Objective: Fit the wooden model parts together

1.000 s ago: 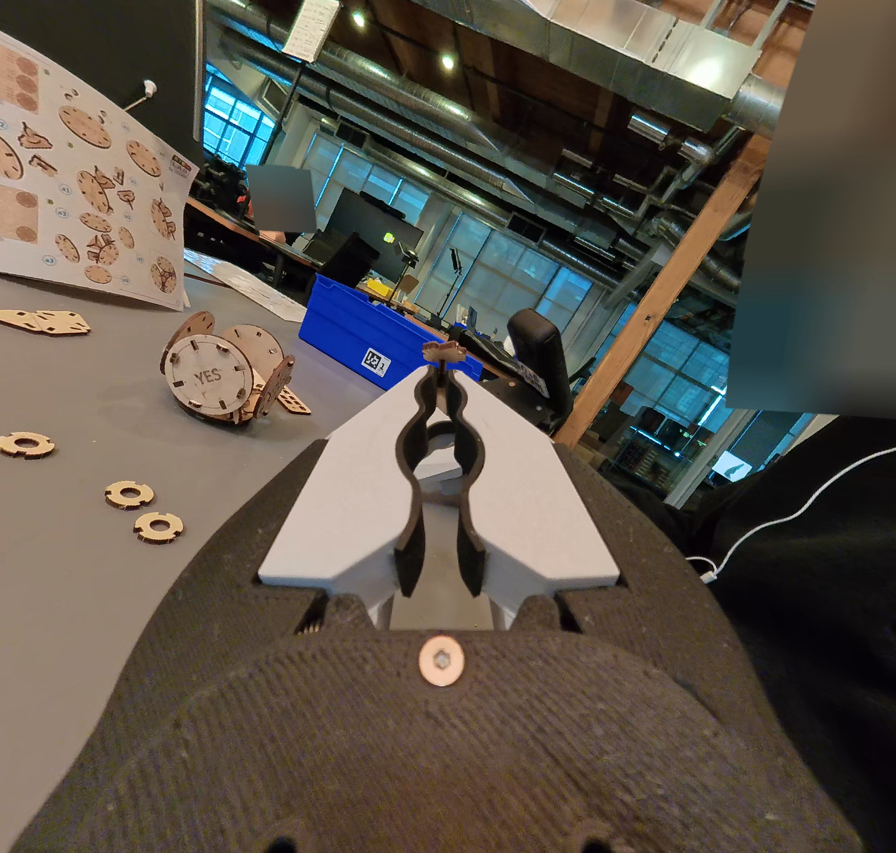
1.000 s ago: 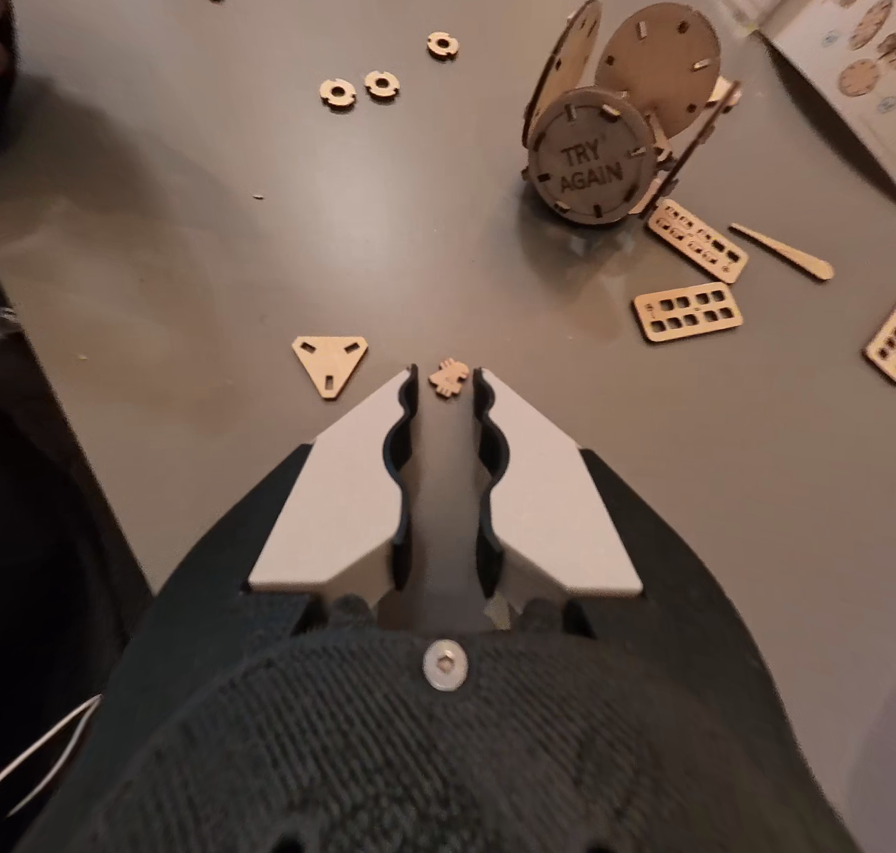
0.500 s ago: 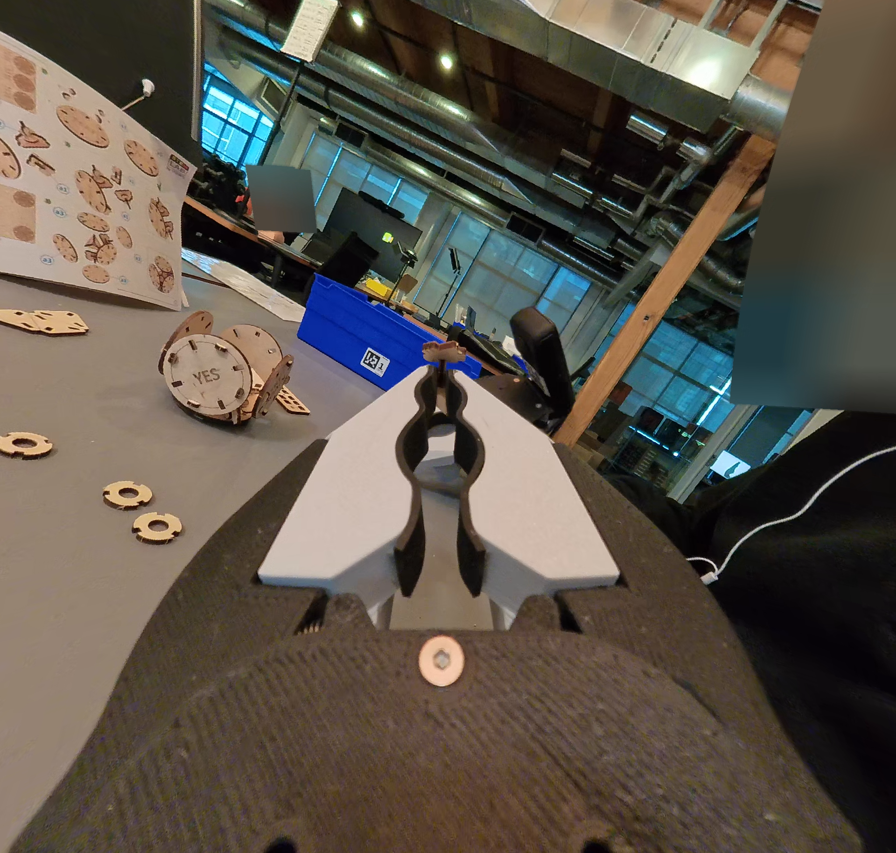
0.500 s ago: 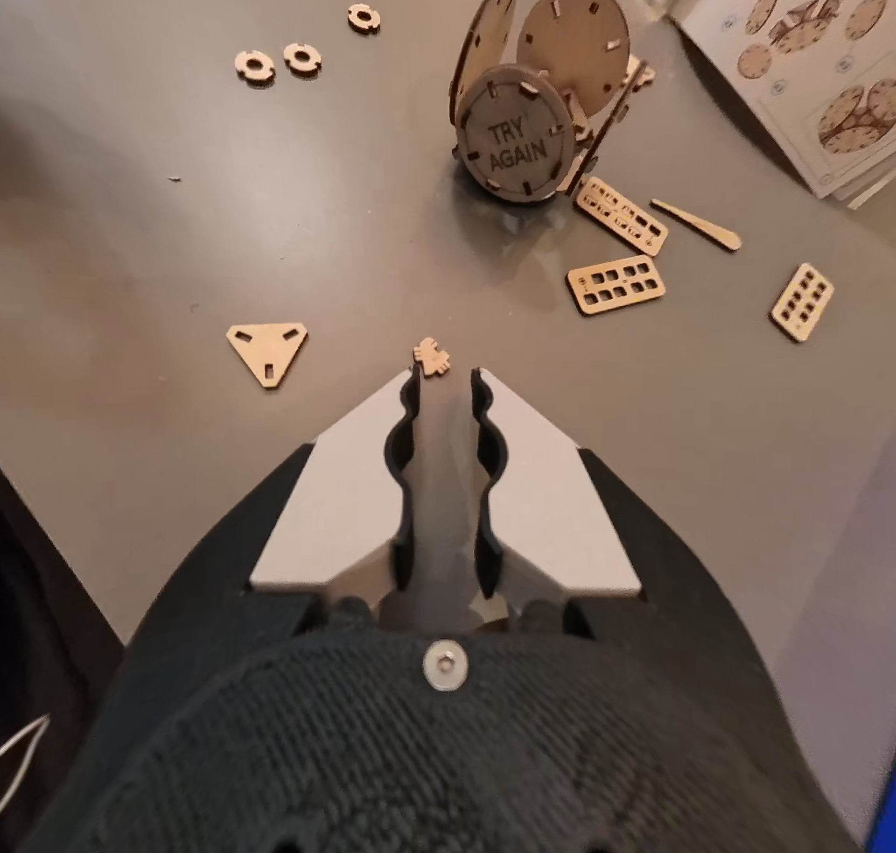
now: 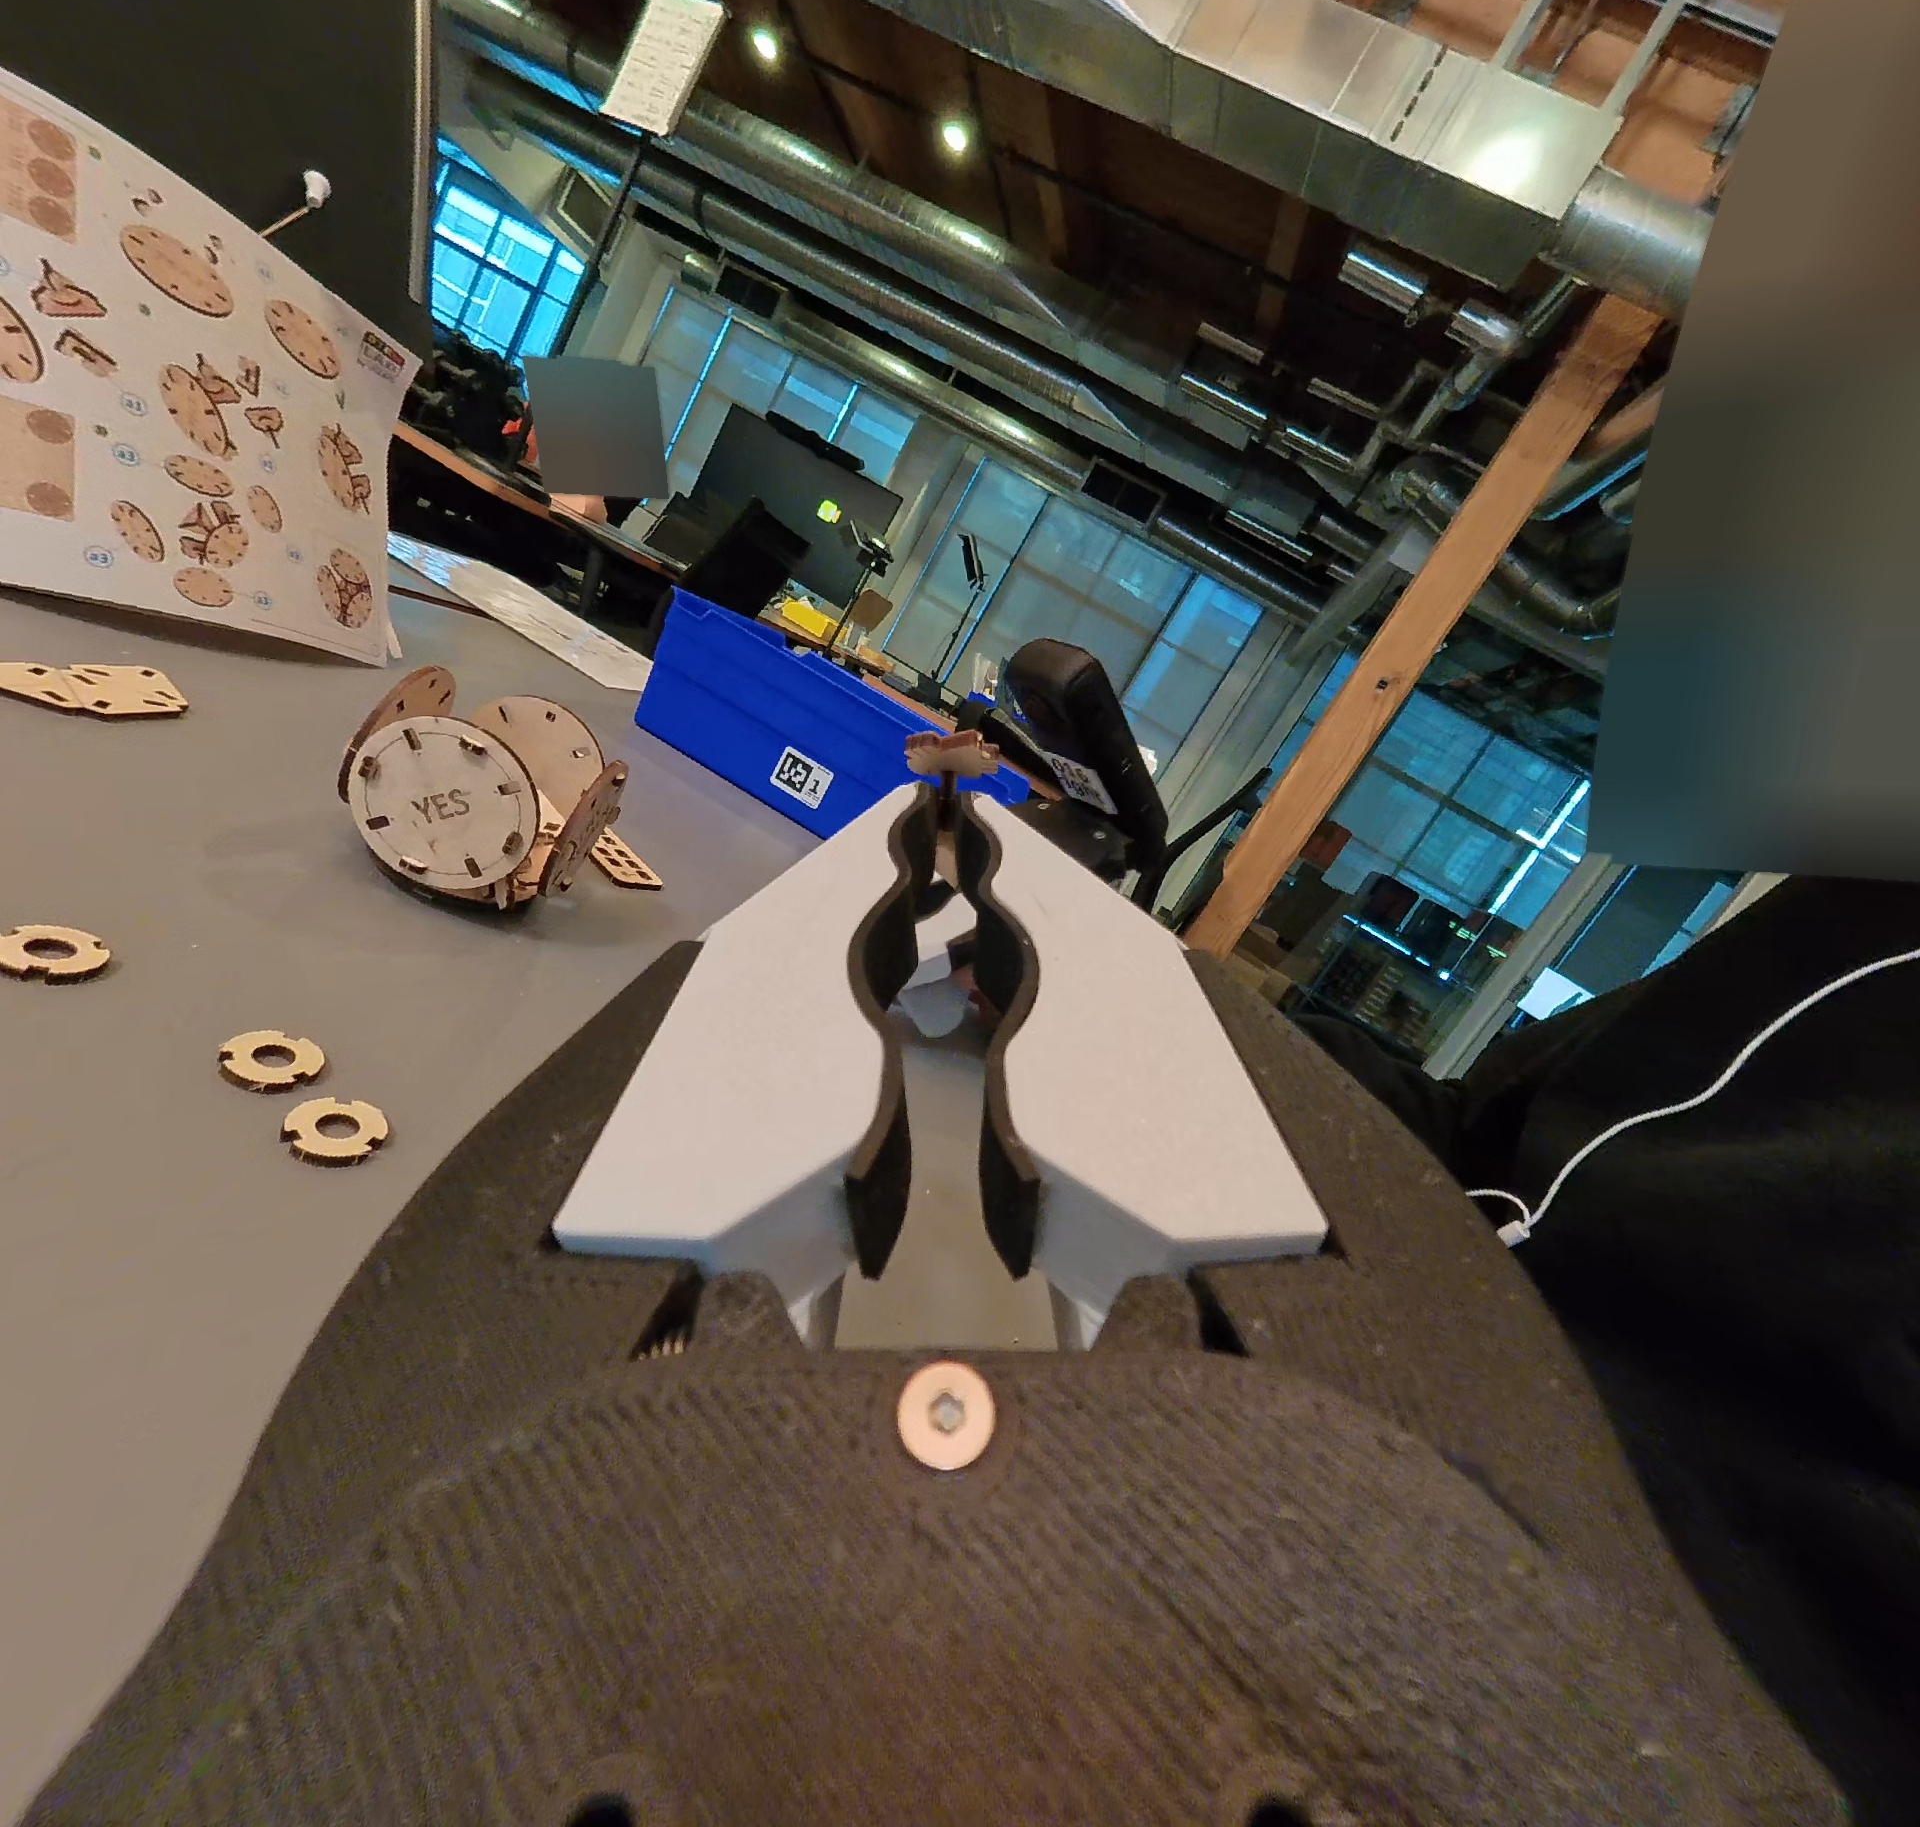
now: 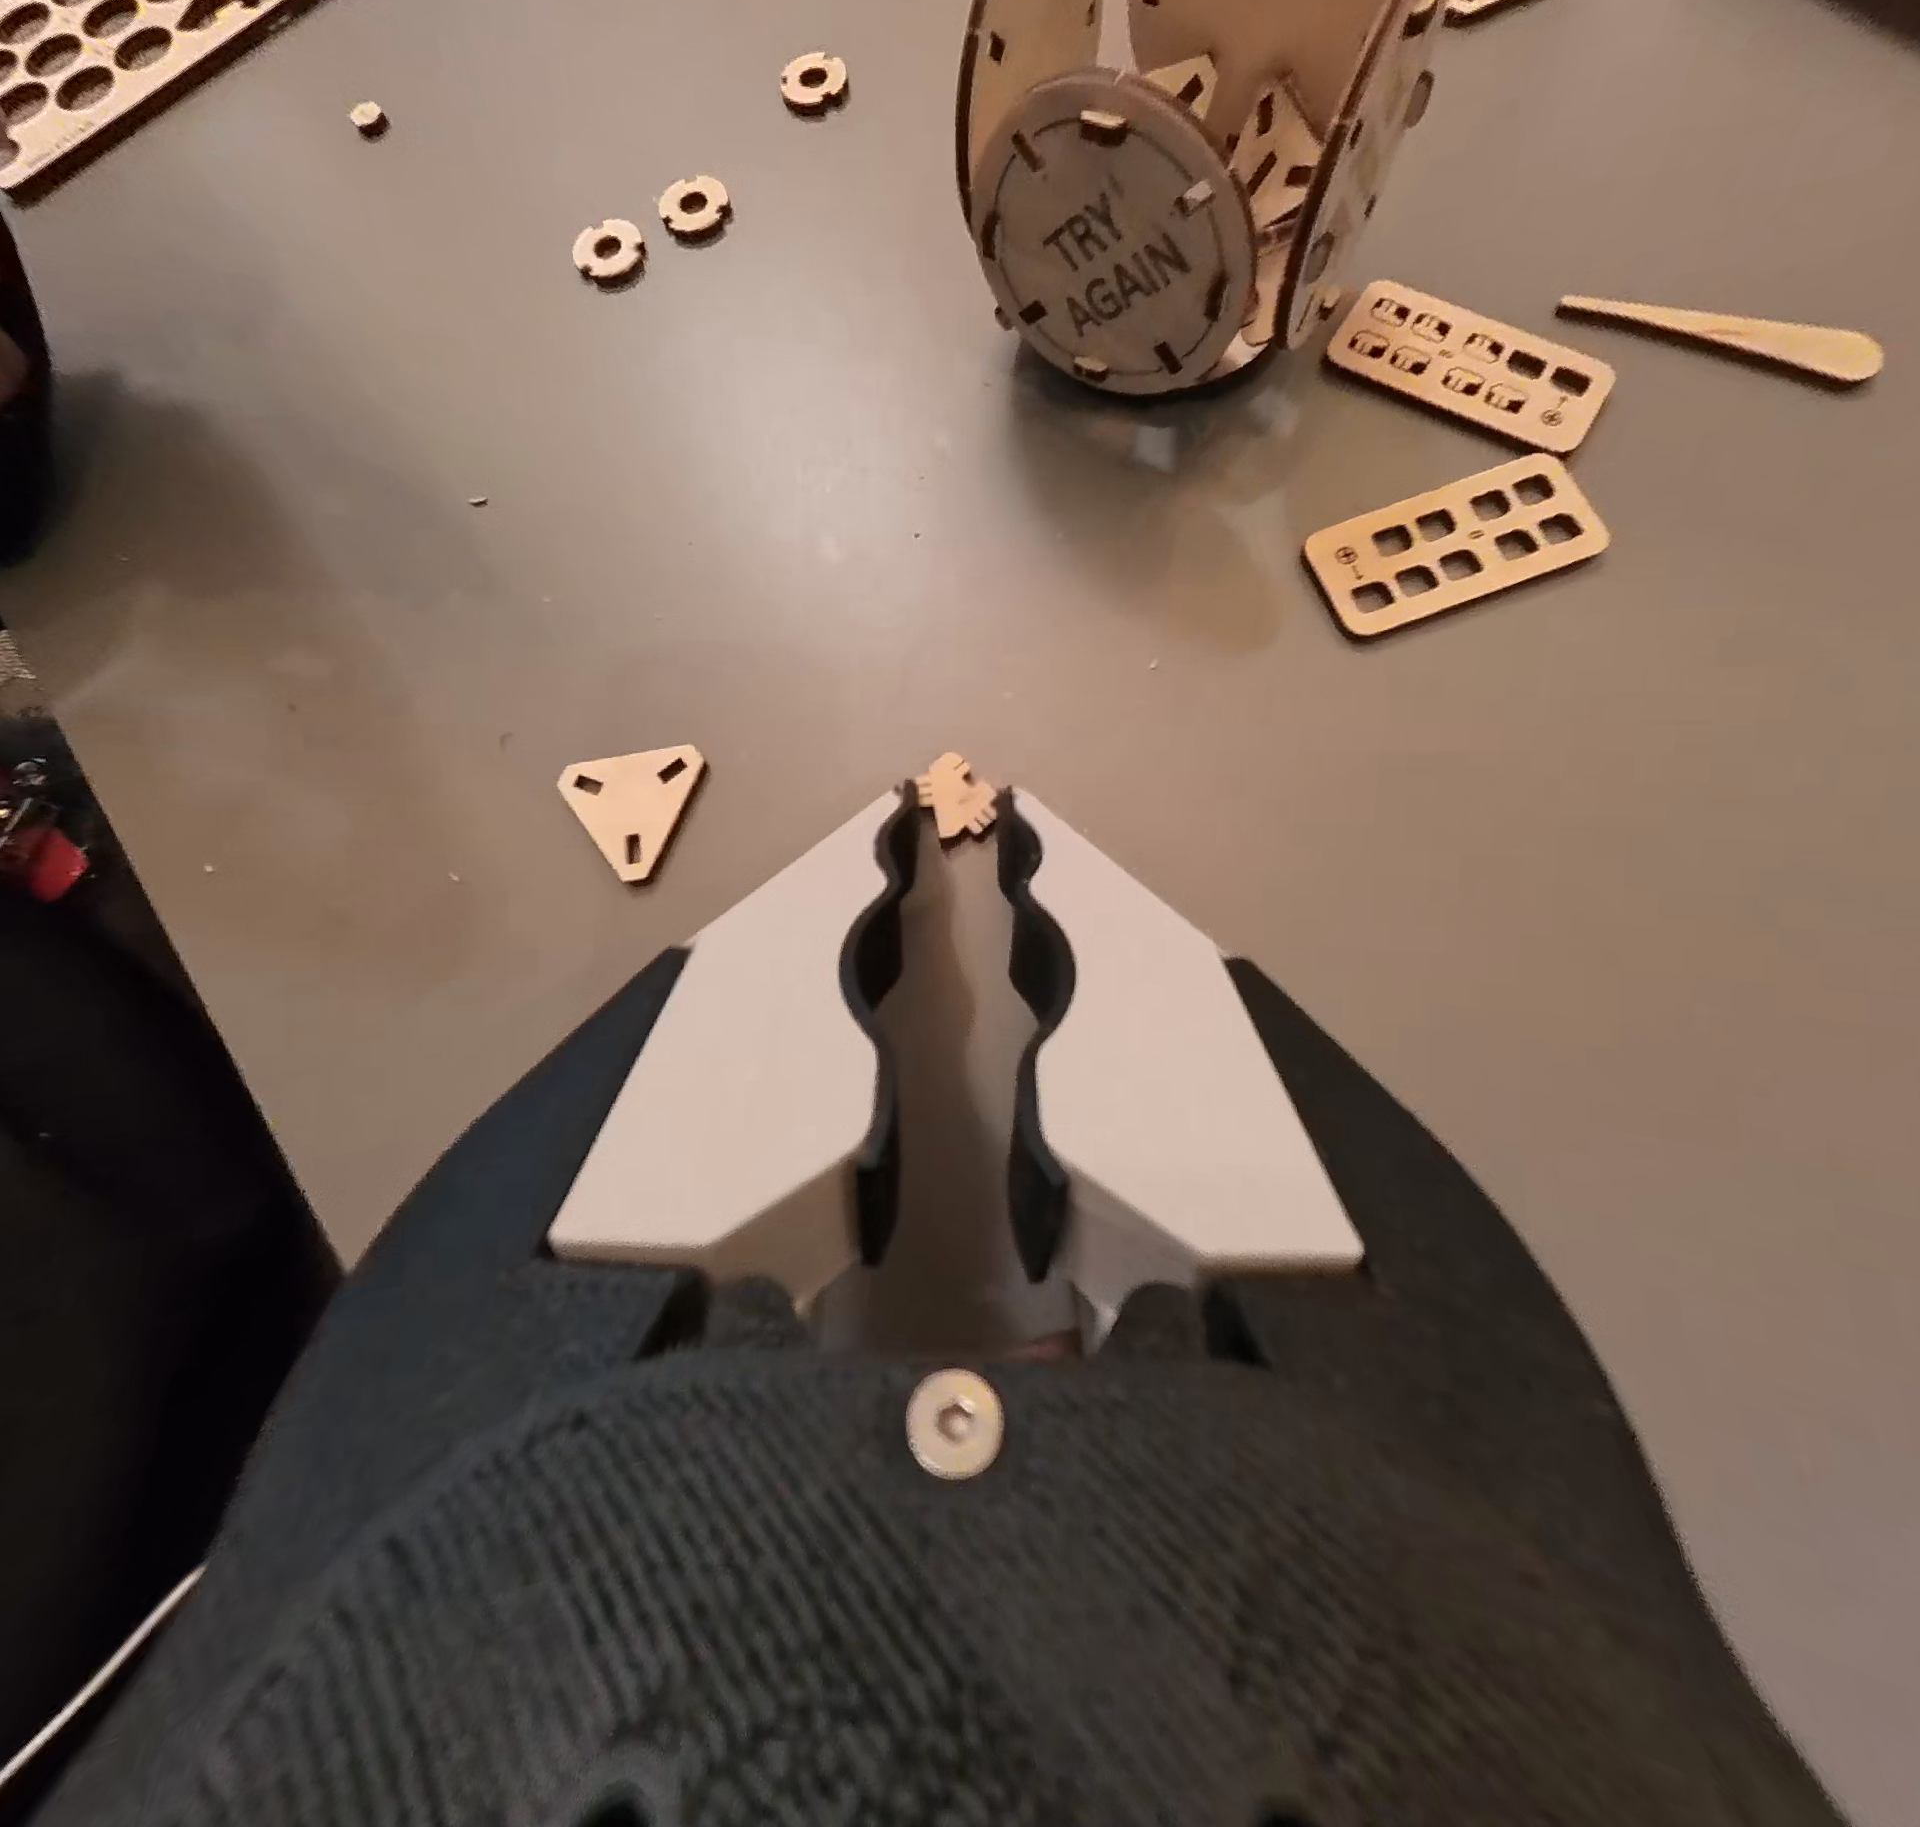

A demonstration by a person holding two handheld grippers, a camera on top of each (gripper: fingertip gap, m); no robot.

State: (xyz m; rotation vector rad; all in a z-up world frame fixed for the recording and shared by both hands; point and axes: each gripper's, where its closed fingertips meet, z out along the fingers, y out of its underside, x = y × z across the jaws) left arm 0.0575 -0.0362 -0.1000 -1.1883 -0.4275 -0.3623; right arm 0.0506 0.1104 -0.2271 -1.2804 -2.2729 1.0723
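- The left gripper (image 5: 943,790) is raised above the grey table (image 5: 156,1258) and its jaws are together on a small wooden clip piece (image 5: 948,751); the flat head of this piece stands out past the fingertips.
- To the far left of this gripper a wooden disc model (image 5: 457,806) stands on the table, and two small wooden rings (image 5: 301,1091) lie near the left edge of the view.
- Behind the model an instruction sheet (image 5: 177,395) stands curved, and further right there is a blue bin (image 5: 769,707).
- The right gripper (image 6: 954,811) is low over the same table with its jaws a little apart. A small toothed wooden piece (image 6: 958,803) lies on the table between the two fingertips. It seems to touch them, but I cannot tell if they press on it.
- Just to the left of it lies a wooden triangle plate (image 6: 634,809).
- Far to the right are a slotted wooden card (image 6: 1455,556) and a second card (image 6: 1470,364), with the disc model (image 6: 1122,260) behind them.
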